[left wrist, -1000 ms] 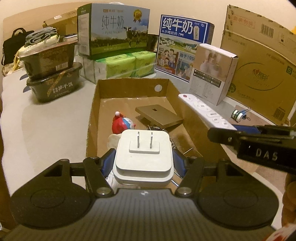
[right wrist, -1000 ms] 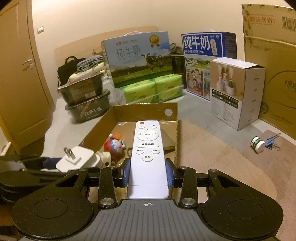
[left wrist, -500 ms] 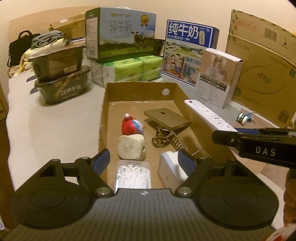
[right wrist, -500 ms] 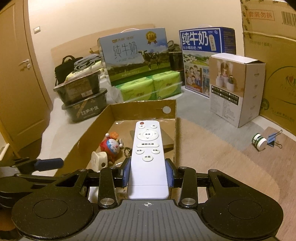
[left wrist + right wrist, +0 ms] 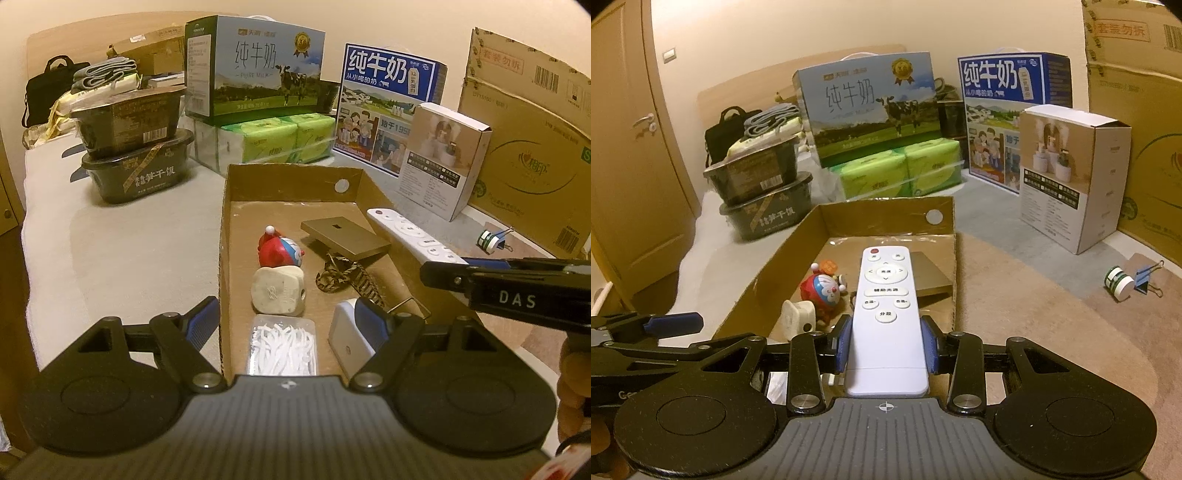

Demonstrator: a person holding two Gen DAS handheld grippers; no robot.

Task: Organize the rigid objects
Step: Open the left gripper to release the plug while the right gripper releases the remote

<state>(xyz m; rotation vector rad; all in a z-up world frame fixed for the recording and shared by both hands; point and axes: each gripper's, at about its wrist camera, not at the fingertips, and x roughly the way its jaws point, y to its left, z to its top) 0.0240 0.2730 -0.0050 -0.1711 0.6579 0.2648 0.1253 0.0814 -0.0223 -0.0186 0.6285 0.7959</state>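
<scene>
The right gripper [image 5: 886, 349] clamps the white remote [image 5: 885, 314] – long axis pointing into the cardboard box [image 5: 945, 280] just ahead – while the left gripper [image 5: 288, 319], jaws empty and apart, hangs over the box's near end

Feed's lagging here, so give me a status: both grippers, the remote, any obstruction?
Left gripper open, empty. Right gripper shut on white remote, over cardboard box. White charger lies in box. Nothing blocking.
</scene>
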